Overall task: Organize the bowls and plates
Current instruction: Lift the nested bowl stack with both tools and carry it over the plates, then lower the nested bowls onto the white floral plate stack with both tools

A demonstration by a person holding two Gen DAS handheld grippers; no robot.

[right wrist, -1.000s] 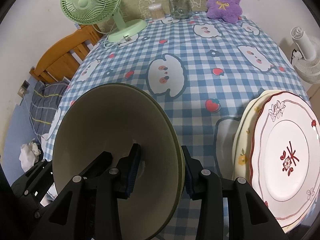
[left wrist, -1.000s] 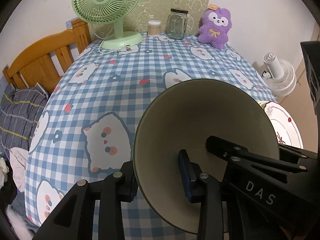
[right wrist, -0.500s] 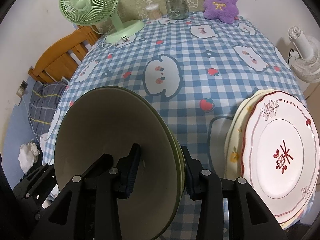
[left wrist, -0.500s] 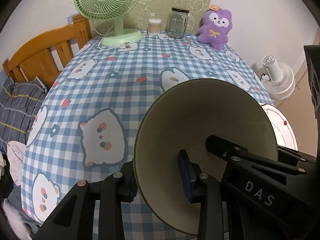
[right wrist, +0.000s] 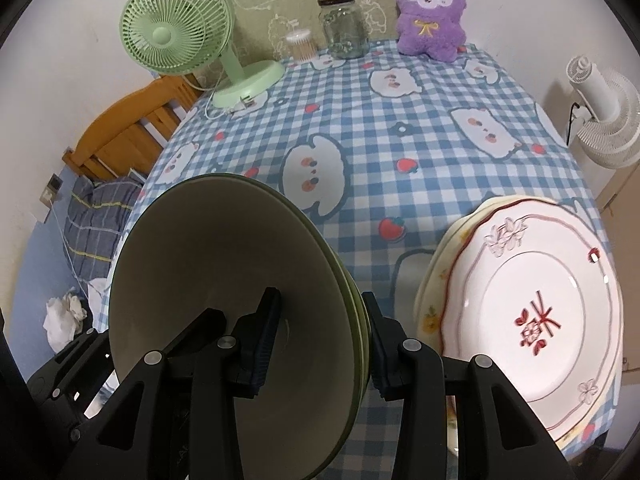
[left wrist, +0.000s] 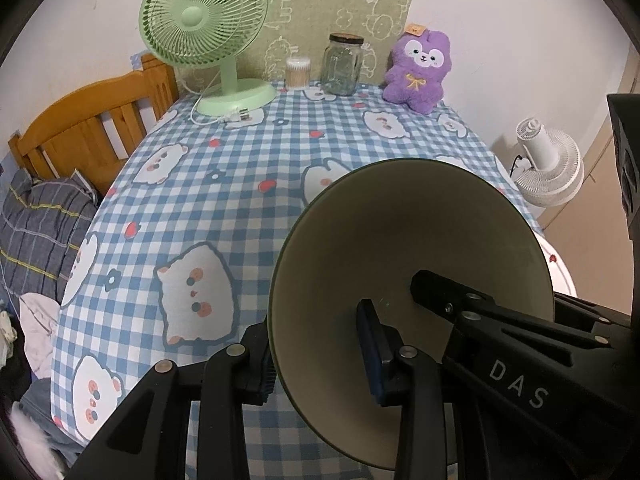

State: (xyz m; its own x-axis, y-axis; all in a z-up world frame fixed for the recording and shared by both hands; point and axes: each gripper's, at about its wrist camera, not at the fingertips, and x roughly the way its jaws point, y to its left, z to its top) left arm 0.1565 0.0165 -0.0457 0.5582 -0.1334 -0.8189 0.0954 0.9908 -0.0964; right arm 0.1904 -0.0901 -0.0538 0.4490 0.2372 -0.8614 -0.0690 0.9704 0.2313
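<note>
Blue-checked tablecloth (left wrist: 224, 184) shows more of itself than a second ago as both the left gripper (left wrist: 320, 360) and right gripper (right wrist: 320, 344), clamped on opposite rims of the green bowl stack (right wrist: 224, 280) low in frame, lift it beside the plates (right wrist: 532, 320), likely for relocation.

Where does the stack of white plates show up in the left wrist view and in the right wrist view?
Left wrist: plates only a sliver at right edge, behind the bowl.
Right wrist: plates fill lower right, on the table.
Shared landmark: purple plush at the far edge.
</note>
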